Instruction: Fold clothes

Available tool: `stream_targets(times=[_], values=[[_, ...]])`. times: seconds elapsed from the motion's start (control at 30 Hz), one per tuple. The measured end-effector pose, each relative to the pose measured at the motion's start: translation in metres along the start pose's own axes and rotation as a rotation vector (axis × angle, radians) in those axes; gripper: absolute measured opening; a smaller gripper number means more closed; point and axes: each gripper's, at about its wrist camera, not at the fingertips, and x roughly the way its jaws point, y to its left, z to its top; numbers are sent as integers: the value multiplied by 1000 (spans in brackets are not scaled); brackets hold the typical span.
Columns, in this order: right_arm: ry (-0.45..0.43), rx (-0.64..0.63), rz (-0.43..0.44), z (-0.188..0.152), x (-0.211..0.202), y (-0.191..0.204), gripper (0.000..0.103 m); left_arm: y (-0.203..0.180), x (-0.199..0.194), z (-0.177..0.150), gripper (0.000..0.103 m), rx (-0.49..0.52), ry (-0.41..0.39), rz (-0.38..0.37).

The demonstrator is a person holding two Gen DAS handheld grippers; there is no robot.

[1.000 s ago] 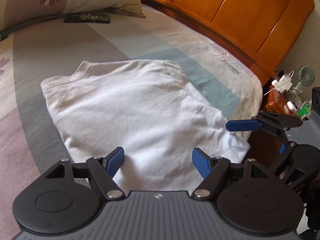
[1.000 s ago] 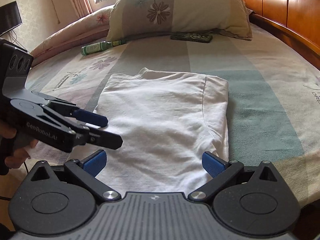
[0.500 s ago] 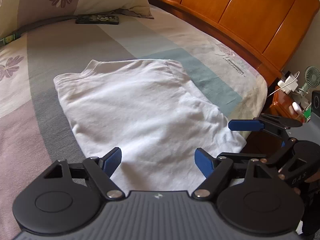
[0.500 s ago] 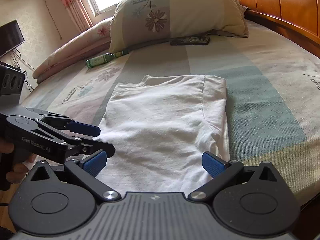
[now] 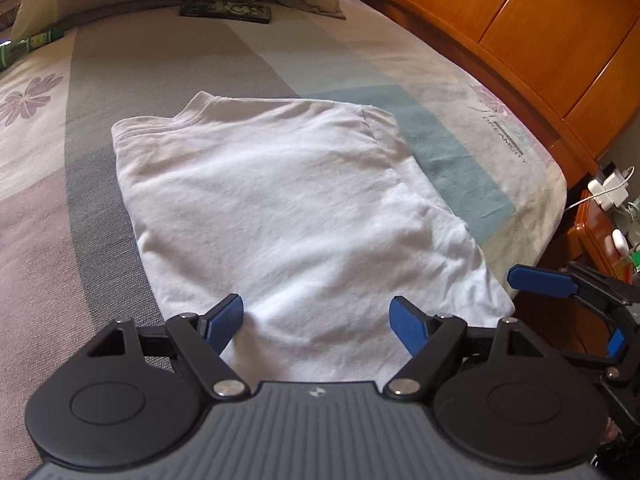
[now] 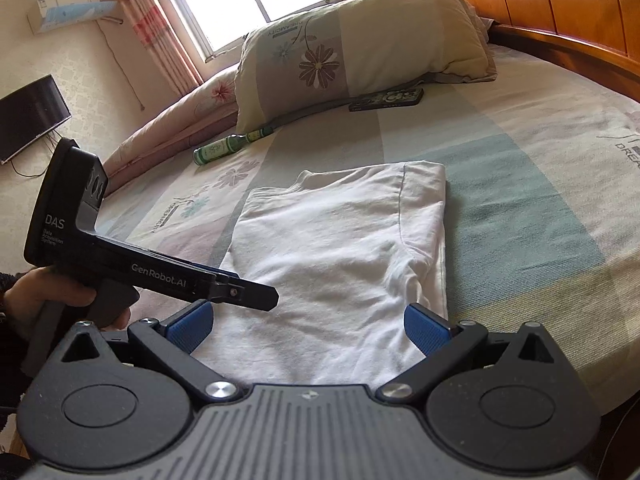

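A white T-shirt (image 5: pixel 280 208) lies flat on the bed, sleeves folded in, collar at the far end. Its near hem hangs at the bed's edge. My left gripper (image 5: pixel 318 322) is open just above that hem, nothing between its blue pads. In the right wrist view the same T-shirt (image 6: pixel 340 256) fills the middle, and my right gripper (image 6: pixel 308 326) is open over the near hem. The left gripper (image 6: pixel 240 290) crosses in from the left there, held by a hand (image 6: pixel 52 292). The right gripper's blue fingers (image 5: pixel 540 282) show at the right edge of the left wrist view.
A striped floral bedsheet (image 6: pixel 520 184) covers the bed. A pillow (image 6: pixel 360 52), a dark remote (image 6: pixel 386 100) and a green bottle (image 6: pixel 228 146) lie at the far end. An orange wooden headboard (image 5: pixel 500 20) runs along the right. A nightstand with chargers (image 5: pixel 608 196) stands beyond the corner.
Both grippers have tilted upward and pulled back slightly, so more of the room and the pillow show. The shirt has not moved and both grippers stay open.
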Motion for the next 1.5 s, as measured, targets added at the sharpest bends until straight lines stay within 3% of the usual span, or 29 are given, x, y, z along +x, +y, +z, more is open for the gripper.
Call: stream_targets(times=[0.17,0.3,0.53,0.67,0.83,1.0,1.13,1.27,1.4,1.5], values=[[-4,-2,-2,3,-3,-3,103,-8,-18,1,81,2,-69,-10],[-9,-28,20,13,2,-1,103,2,-5,-4,81,-64,-31,-1],[101,34,20,15,43,-20,103,17,-8,-3,82,-128,-70,-42],[86,46,41,16,36,-25,103,21,-16,2,82,-137,-108,-55],[41,77,22,41,29,-37,103,44,-23,7,82,-192,-171,-45],[94,188,21,64,53,-73,103,77,-19,1,82,-290,-164,-58],[181,283,32,72,75,-97,103,97,-10,-6,82,-373,-109,-122],[242,345,71,77,89,-108,103,110,3,-8,82,-461,-42,-254],[266,379,106,84,103,-114,103,112,14,-1,90,-468,-31,-312],[263,414,135,91,115,-119,103,112,21,10,90,-455,-33,-318]])
